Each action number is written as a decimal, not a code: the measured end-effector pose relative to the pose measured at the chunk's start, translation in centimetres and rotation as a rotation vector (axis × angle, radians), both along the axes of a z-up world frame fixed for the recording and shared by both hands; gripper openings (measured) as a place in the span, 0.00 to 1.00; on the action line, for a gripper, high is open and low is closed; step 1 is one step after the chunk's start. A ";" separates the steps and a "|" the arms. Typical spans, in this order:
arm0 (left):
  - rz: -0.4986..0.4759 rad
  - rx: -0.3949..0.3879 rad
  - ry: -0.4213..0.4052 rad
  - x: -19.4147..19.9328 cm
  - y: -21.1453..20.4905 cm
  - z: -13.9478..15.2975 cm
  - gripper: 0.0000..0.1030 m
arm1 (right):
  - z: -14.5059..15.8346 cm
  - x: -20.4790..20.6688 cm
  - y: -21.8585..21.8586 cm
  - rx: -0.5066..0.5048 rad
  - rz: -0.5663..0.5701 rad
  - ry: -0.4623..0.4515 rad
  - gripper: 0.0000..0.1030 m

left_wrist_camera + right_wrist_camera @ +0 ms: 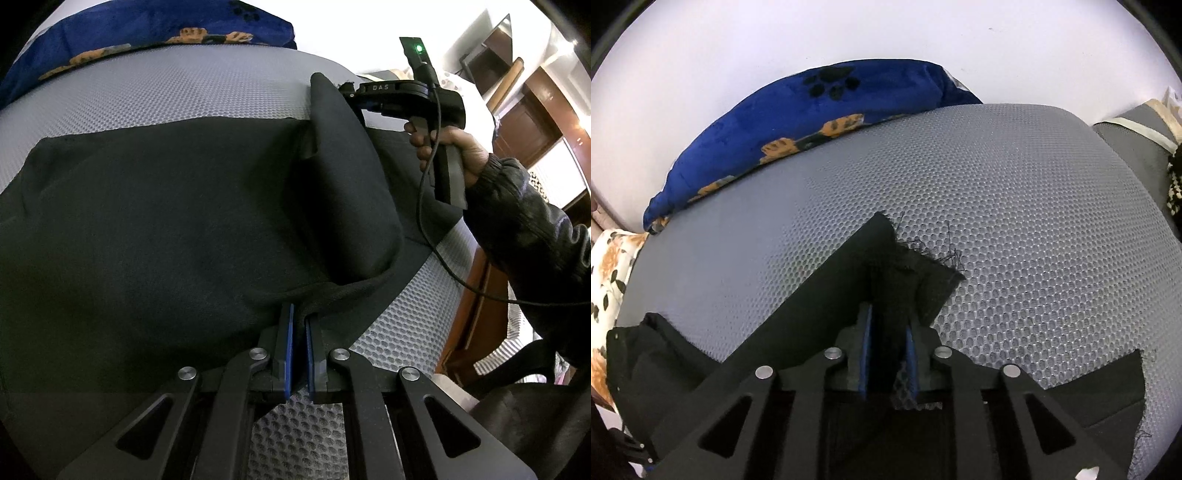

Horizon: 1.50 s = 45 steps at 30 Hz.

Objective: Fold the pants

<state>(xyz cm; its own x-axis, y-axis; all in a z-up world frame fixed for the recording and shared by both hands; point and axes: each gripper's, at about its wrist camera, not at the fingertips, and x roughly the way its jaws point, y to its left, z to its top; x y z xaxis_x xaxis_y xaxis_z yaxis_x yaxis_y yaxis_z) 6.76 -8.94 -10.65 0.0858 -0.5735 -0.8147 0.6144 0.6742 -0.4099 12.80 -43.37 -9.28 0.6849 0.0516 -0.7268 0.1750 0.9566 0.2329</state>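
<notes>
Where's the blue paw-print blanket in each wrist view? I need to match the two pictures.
Left wrist: blue paw-print blanket at top left, behind the black pants.
Right wrist: blanket at upper left, along the far edge.
Shared landmark: the grey mesh mattress.

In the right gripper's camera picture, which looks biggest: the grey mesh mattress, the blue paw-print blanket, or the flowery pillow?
Largest to smallest:
1. grey mesh mattress
2. blue paw-print blanket
3. flowery pillow, partly cut off at the edge, so its true size is unsure.
</notes>
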 end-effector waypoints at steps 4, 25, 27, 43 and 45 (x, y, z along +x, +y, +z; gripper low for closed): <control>0.000 0.000 0.000 0.0 -0.1 0.0 0.06 | 0.1 0.3 -1.0 0.089 -0.013 0.012 0.12; 0.015 -0.032 -0.038 -0.5 0.8 0.8 0.06 | 18.5 -3.5 2.3 0.237 0.036 -0.258 0.03; 0.012 -0.031 -0.038 -0.6 0.8 0.6 0.06 | 18.1 -5.7 1.1 0.231 -0.015 -0.254 0.03; -0.098 0.034 -0.067 -0.9 -1.1 0.5 0.09 | -3.1 -24.3 -8.6 0.378 -0.543 0.069 0.02; -0.104 0.038 -0.060 -0.8 -1.2 0.4 0.09 | -2.6 -24.7 -8.2 0.363 -0.543 0.050 0.02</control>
